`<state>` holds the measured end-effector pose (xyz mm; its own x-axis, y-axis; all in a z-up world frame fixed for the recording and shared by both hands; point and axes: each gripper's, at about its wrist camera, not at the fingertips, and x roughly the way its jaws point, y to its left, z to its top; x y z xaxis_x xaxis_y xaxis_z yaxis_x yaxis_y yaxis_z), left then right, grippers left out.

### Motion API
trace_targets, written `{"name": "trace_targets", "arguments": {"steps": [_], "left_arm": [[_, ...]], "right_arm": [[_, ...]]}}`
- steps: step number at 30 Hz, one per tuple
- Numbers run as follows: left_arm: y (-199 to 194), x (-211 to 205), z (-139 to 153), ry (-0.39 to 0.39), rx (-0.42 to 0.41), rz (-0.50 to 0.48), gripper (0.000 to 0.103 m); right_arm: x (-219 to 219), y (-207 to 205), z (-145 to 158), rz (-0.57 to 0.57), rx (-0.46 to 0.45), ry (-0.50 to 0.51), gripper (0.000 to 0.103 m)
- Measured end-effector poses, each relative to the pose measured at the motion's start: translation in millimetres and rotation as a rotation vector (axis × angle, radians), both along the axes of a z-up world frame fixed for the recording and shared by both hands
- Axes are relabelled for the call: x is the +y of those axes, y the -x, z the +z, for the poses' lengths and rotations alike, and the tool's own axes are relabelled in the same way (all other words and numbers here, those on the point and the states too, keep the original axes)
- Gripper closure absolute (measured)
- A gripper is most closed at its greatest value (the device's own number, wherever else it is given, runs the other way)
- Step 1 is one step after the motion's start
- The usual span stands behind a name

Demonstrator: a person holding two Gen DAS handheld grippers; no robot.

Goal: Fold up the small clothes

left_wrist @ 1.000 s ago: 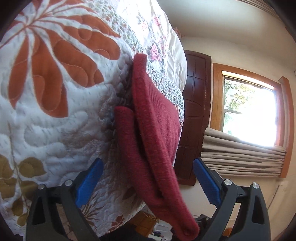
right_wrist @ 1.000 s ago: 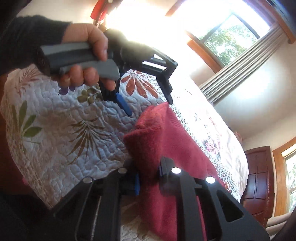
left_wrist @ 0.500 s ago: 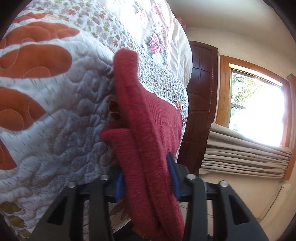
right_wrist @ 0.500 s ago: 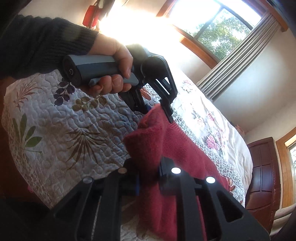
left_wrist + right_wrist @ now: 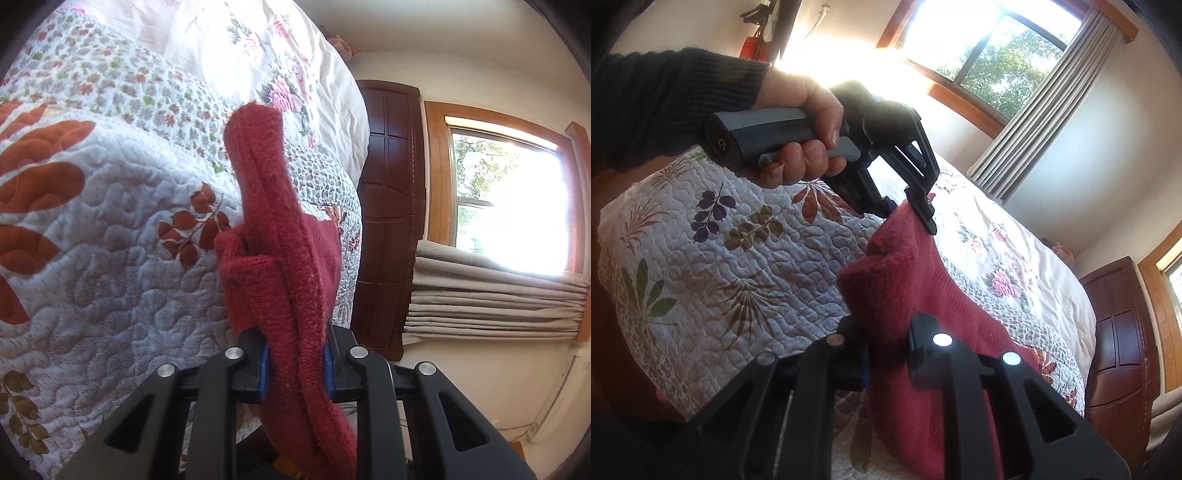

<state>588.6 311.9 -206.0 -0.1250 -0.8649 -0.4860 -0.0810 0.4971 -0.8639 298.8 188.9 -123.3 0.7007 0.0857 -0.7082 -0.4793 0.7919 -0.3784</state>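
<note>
A dark red knitted garment [image 5: 273, 236] lies partly folded on the quilted bedspread [image 5: 92, 258]. My left gripper [image 5: 295, 363] is shut on its near edge, which hangs down past the blue pads. In the right wrist view the same red garment [image 5: 923, 295] rises from the bed between both tools. My right gripper [image 5: 886, 354] is shut on one corner of it. The left gripper [image 5: 908, 210], held by a hand [image 5: 801, 147] in a dark sleeve, pinches the opposite corner farther away.
The bed carries a white floral duvet [image 5: 1015, 266] beyond the quilt. A dark wooden cabinet [image 5: 388, 221] stands past the bed's edge, with a bright window [image 5: 509, 206] and beige curtain [image 5: 491, 302] beside it. Another window [image 5: 997, 48] is behind the bed.
My left gripper went from open beside the garment to shut on its edge, then lifted it slightly. The right gripper stayed shut on its corner.
</note>
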Motion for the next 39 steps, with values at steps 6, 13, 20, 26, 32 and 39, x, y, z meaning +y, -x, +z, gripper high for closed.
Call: {"name": "trace_targets", "arguments": {"steps": [6,13,20,26,32,39], "left_arm": [[-2,-22,26,-0.012,-0.039,-0.025,0.082],[-4,-64,60,-0.019,-0.087,-0.065,0.082],[-5,-147,88,-0.047,-0.139,-0.158,0.082],[2,-216,89,-0.099,-0.158,-0.24,0.082],[7,-281,74,-0.176,-0.143,-0.298,0.082],[13,-341,45,-0.288,-0.122,-0.342,0.082]], "right_arm": [[-17,2,11,-0.03,-0.023,-0.024,0.09],[-49,7,28,-0.106,-0.035,-0.095,0.09],[-114,12,43,-0.251,-0.042,-0.216,0.09],[-171,21,43,-0.364,-0.032,-0.311,0.09],[-233,26,24,-0.484,0.022,-0.465,0.09],[-296,28,-8,-0.575,0.081,-0.609,0.09]]}}
